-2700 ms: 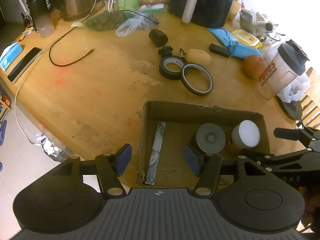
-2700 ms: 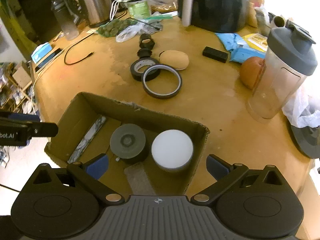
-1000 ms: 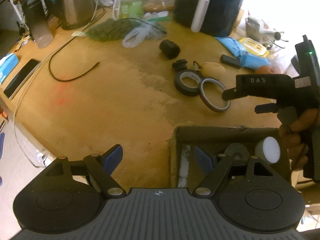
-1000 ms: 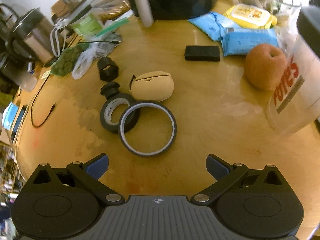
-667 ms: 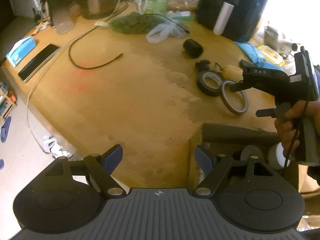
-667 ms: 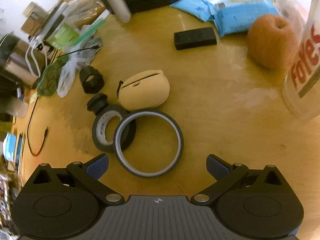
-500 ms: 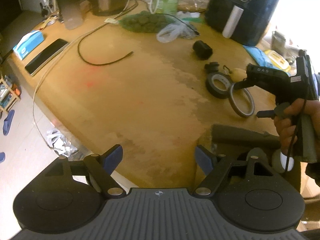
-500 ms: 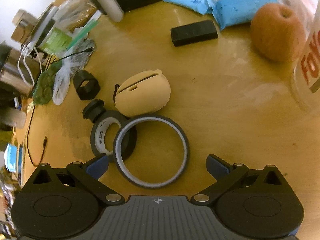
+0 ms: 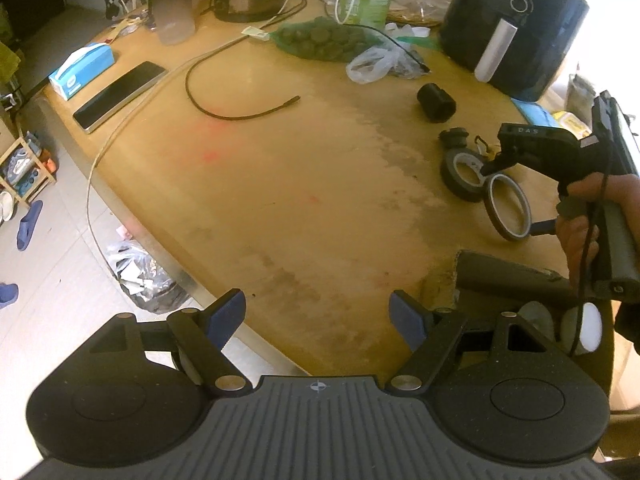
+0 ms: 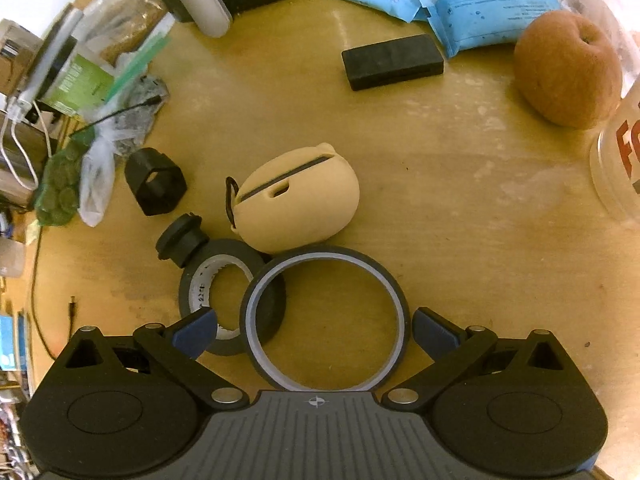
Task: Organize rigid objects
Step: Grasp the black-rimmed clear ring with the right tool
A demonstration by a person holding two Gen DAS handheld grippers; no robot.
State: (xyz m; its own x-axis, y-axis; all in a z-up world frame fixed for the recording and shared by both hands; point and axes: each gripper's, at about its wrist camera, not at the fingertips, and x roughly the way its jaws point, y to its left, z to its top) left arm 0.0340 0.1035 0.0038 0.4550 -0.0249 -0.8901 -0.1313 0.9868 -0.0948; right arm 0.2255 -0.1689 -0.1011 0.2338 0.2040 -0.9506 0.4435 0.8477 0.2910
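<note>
My right gripper (image 10: 316, 330) is open and hangs just above a thin dark tape ring (image 10: 326, 256), its fingers on either side of the ring. The ring leans on a thicker black tape roll (image 10: 230, 258). A tan silicone case (image 10: 296, 208), a small black cap (image 10: 180, 240) and a black hexagonal piece (image 10: 156, 188) lie just beyond. In the left wrist view the right gripper (image 9: 516, 190) is over the tape ring (image 9: 506, 210). My left gripper (image 9: 320, 314) is open and empty over bare table, left of the cardboard box (image 9: 512, 274) holding a white-topped object (image 9: 588, 328).
A black bar (image 10: 392, 62), blue packets (image 10: 488, 12), an apple (image 10: 568, 68) and a shaker bottle (image 10: 620, 160) lie to the right. An air fryer (image 9: 516, 28), kettle, bagged items (image 9: 328, 38), a cable (image 9: 240, 114), phone (image 9: 120, 96) and tissue box stand further back. The table edge runs at left.
My right gripper has come down closer over the thin tape ring, still open. My left gripper has drifted left and back, so the box has slid to the right edge of its view.
</note>
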